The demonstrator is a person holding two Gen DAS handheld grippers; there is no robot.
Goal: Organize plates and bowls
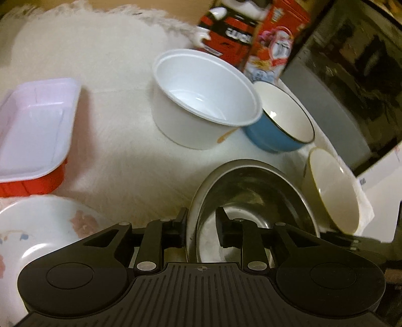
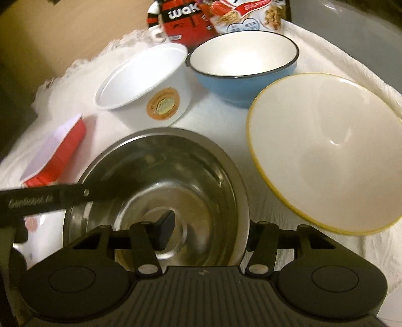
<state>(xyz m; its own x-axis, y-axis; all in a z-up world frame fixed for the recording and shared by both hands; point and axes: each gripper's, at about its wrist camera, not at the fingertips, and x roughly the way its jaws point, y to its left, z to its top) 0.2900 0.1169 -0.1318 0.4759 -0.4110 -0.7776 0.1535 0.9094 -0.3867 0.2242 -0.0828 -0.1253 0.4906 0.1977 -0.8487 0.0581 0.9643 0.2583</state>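
Evidently both at the steel bowl (image 1: 251, 201). Left hand-held gripper (image 1: 201, 226) level and low at the bowl's near-left rim, one finger (image 1: 182, 226) outside the wall, the other (image 1: 222, 226) inside, jaws partly spread astride the rim; whether actually pressing the metal, cannot tell. Right hand-held gripper (image 2: 203, 231) straddling the bowl's near-right rim, left finger (image 2: 164, 231) inside above the bowl's floor, right finger hidden behind the wall; spread wide, contact with the rim not clear. Steel bowl upright on a white-covered table (image 1: 113, 125), directly ahead of both cameras. Beyond the steel bowl: white tub (image 1: 201, 100), with blue bowl (image 1: 281, 120) touching its right side. Right of the steel bowl, just beside it: yellow-rimmed bowl (image 2: 326, 151), tilted. Left of the steel bowl: red tray (image 1: 32, 130), and nearer, a flowered plate (image 1: 37, 231). Behind the tub, printed packages (image 2: 213, 17).
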